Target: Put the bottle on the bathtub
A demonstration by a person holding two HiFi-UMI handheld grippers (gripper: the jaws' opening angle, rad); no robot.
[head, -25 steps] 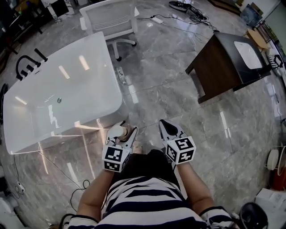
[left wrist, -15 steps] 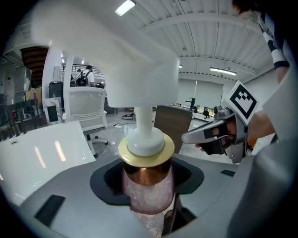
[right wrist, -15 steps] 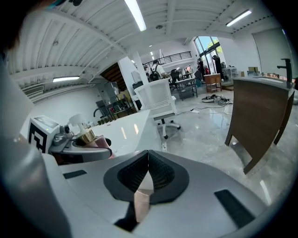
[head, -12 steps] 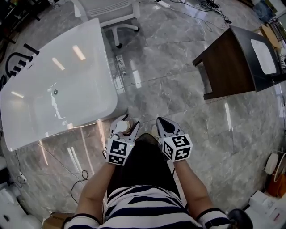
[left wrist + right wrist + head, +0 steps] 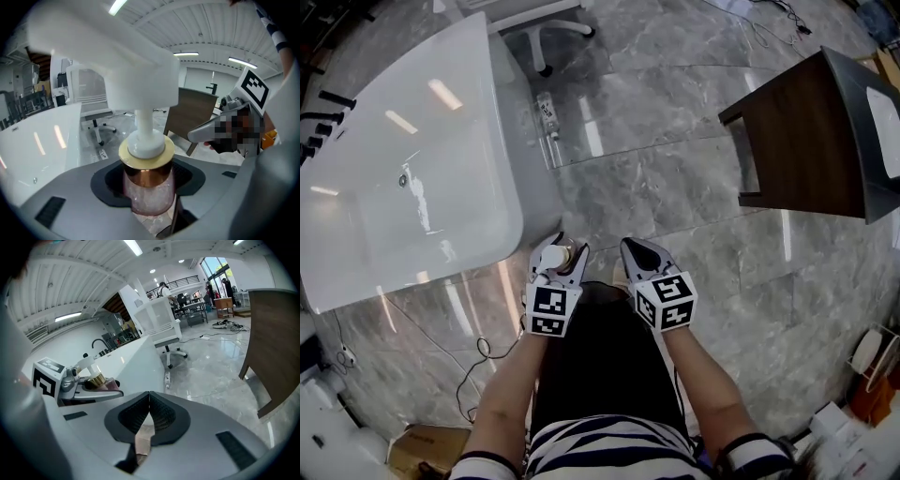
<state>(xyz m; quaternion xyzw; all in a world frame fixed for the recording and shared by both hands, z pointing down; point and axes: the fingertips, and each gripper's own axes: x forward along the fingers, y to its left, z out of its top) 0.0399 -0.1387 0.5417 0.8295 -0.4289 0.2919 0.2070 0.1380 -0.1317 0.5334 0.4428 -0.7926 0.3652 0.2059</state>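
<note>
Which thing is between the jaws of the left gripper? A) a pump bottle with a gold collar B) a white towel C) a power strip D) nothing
A: the left gripper has its jaws pressed on the sides of the pump bottle.

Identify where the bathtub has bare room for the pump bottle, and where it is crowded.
The bathtub is bare from its drain to the corner nearest the left gripper holding the bottle. Black faucet fittings crowd its far-left edge. The floor between bathtub and dark table lies mostly open.
</note>
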